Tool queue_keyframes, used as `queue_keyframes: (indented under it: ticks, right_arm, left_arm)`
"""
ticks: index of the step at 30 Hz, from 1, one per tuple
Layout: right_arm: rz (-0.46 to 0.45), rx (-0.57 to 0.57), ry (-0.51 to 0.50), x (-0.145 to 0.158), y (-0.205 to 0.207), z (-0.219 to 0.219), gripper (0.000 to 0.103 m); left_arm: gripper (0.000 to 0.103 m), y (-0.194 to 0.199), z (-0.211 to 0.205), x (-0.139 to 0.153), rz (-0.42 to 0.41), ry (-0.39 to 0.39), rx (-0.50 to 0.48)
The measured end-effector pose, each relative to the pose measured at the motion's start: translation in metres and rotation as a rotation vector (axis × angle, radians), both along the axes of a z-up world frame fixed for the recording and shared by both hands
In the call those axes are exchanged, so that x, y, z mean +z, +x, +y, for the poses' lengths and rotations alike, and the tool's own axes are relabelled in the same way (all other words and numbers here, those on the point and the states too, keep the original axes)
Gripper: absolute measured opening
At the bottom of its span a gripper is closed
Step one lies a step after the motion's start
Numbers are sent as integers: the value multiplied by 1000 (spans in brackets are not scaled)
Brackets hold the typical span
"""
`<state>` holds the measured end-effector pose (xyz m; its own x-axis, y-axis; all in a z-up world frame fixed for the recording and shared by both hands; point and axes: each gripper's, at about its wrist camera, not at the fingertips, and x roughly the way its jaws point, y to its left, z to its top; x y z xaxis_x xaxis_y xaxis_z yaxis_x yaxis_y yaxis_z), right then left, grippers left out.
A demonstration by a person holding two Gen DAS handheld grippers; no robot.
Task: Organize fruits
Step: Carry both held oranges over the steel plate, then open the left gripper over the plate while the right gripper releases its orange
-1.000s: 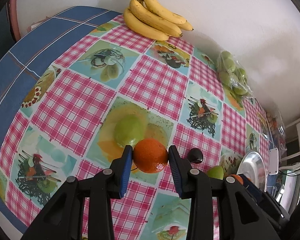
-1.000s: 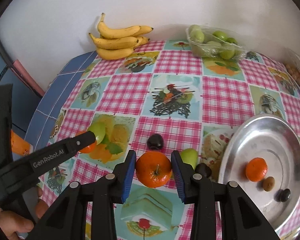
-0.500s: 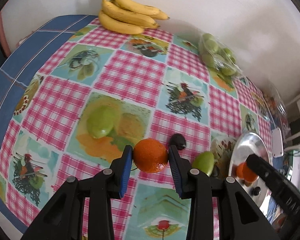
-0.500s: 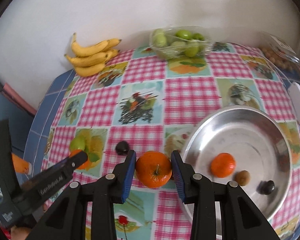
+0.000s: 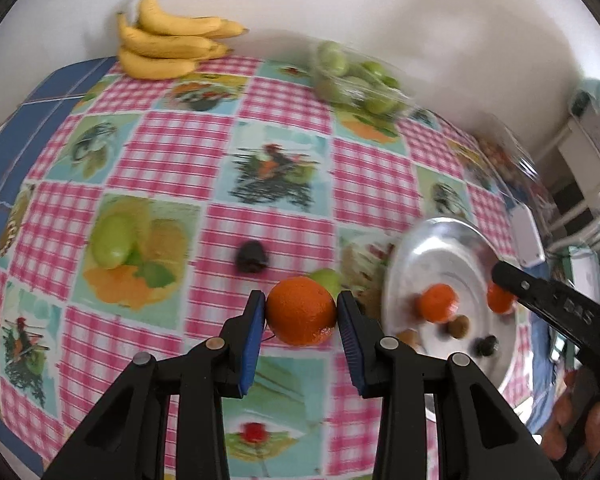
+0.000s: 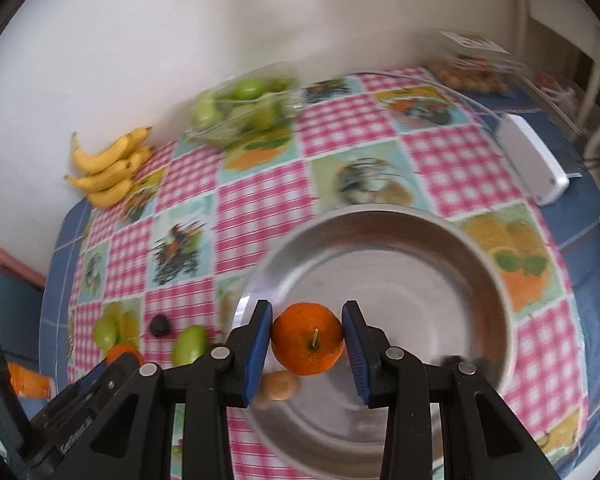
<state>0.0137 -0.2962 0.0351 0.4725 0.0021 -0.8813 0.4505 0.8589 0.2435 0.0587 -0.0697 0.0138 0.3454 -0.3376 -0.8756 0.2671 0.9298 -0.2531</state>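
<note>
My left gripper (image 5: 301, 316) is shut on an orange (image 5: 301, 310) and holds it above the checked tablecloth, left of the steel bowl (image 5: 440, 240). My right gripper (image 6: 307, 340) is shut on another orange (image 6: 307, 338) and holds it over the near left part of the bowl (image 6: 380, 236). The bowl holds an orange (image 5: 436, 303), a brown fruit (image 5: 458, 325) and a dark fruit (image 5: 486, 346). On the cloth lie a green fruit (image 5: 111, 238), a dark plum (image 5: 251, 256) and a second green fruit (image 5: 326, 278), partly behind the held orange.
A bunch of bananas (image 5: 167, 50) lies at the far left by the wall. A clear bag of green fruit (image 5: 356, 80) sits at the far middle. A white box (image 6: 534, 164) and a bag of small fruit (image 6: 472, 72) lie at the far right.
Both grippers have moved right with their oranges. The right one now hangs over the bowl; the left one has come nearer to the bowl's left rim.
</note>
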Motion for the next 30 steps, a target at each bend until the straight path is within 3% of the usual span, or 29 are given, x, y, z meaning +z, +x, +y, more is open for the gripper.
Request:
queue_keyframes:
  ticks: [13,20,30]
  right_arm:
    - [52,-186,-23,-13,-35,-79,39]
    - [62,-167,-11,-18,-32,-80,39]
    - [122,-130,-1,-38,-23,-72,39]
  left_arm:
    - [38,-25,-91,2,-45,75,-214]
    - [38,-34,-126,-5,-60,106,-289]
    - [38,-39,-136,-23,-33,151,-319]
